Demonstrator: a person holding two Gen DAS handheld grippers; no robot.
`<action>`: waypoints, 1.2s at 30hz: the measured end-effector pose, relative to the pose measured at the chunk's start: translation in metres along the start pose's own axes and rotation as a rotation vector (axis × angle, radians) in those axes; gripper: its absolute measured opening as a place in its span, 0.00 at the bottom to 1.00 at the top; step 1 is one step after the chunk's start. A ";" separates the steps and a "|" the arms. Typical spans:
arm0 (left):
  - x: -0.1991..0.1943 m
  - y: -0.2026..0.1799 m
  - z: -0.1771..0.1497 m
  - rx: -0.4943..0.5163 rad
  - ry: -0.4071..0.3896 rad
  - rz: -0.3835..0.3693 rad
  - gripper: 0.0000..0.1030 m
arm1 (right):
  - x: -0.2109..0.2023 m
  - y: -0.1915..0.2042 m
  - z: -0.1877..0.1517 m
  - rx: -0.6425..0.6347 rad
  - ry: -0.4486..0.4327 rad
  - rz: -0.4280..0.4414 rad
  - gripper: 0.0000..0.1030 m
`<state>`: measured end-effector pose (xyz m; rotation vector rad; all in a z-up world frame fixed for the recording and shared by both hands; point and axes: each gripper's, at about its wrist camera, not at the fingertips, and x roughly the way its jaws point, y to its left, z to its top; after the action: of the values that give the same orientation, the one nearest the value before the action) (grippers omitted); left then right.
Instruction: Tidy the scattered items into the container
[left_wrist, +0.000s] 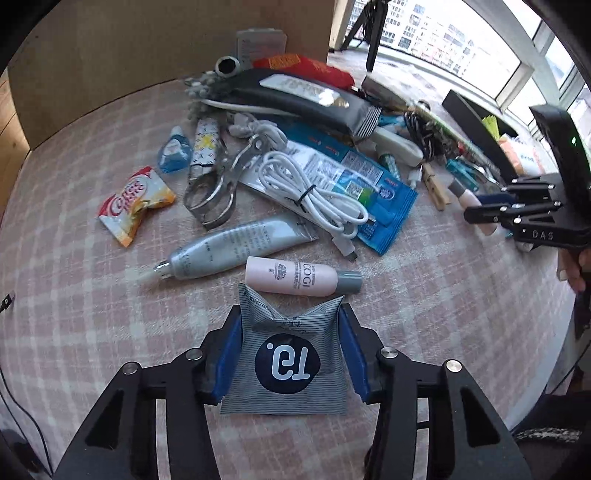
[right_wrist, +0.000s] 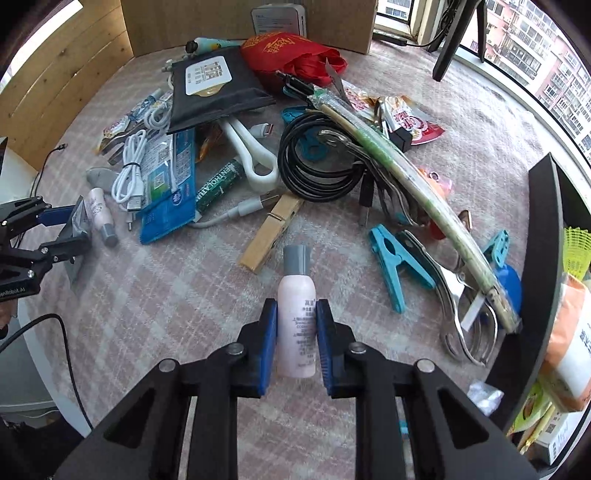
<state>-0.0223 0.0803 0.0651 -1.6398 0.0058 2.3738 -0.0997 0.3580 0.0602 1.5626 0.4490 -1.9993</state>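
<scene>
In the left wrist view my left gripper is shut on a grey striped sachet with a dark round T9 logo, its blue pads pressing both side edges. The sachet hangs just above the checked cloth, in front of a lying pink bottle. In the right wrist view my right gripper is shut on another pink bottle with a grey cap, which points away from me. The black container stands at the right edge and holds packets. My left gripper shows at the far left.
A heap of items covers the cloth: a white cable, a silver tube, a wooden clothespin, a blue clamp, a black cable coil and metal tongs. A cardboard box stands behind.
</scene>
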 end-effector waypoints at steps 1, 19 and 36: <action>-0.007 0.000 -0.001 -0.007 -0.011 0.004 0.46 | -0.005 -0.002 -0.002 0.005 -0.008 0.004 0.20; -0.026 -0.130 0.121 0.219 -0.188 -0.165 0.46 | -0.113 -0.106 -0.039 0.219 -0.172 -0.117 0.20; 0.005 -0.357 0.261 0.485 -0.250 -0.352 0.46 | -0.143 -0.285 -0.076 0.513 -0.185 -0.313 0.20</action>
<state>-0.1885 0.4651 0.2059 -1.0228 0.2101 2.0777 -0.1905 0.6578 0.1564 1.6473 0.1103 -2.6288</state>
